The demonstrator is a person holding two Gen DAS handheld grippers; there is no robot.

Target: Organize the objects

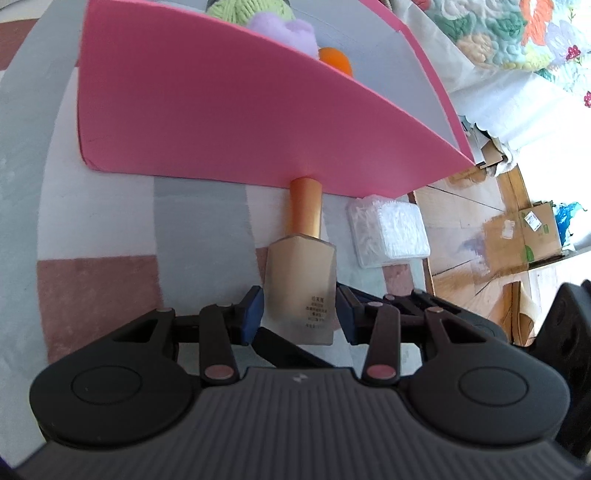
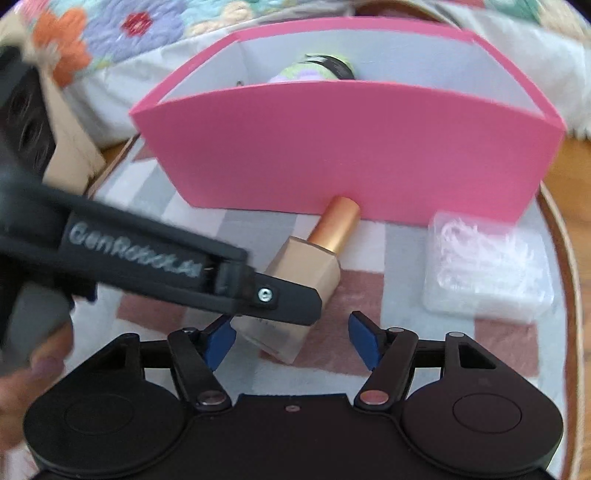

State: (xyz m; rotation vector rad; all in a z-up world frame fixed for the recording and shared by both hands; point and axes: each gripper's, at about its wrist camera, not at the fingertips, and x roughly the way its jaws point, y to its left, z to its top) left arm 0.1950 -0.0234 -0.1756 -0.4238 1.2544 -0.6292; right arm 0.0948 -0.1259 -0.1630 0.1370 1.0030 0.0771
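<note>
- Left gripper: in the left wrist view its blue pads sit either side of the bottle at lower centre. There seems to be a sliver of space at each pad, so I judge the jaws apart and closing in, not yet clamped.
- Bottle: it lies flat on the rug, with its gold cap pointing up-frame and touching the foot of the pink box. The box fills the upper middle and already holds soft toys and an orange ball.
- Packet: a clear packet lies right of centre, just beside the bottle and near the box.
- Right gripper: in the right wrist view its jaws stand wide apart at lower centre and hold nothing. The left tool crosses from the left onto the bottle.
- Step in hand: grasping the bottle for the box.
- Next move, as I judge: close firmly on the slick flat sides, lift clear of the wall, then lower inside.
</note>
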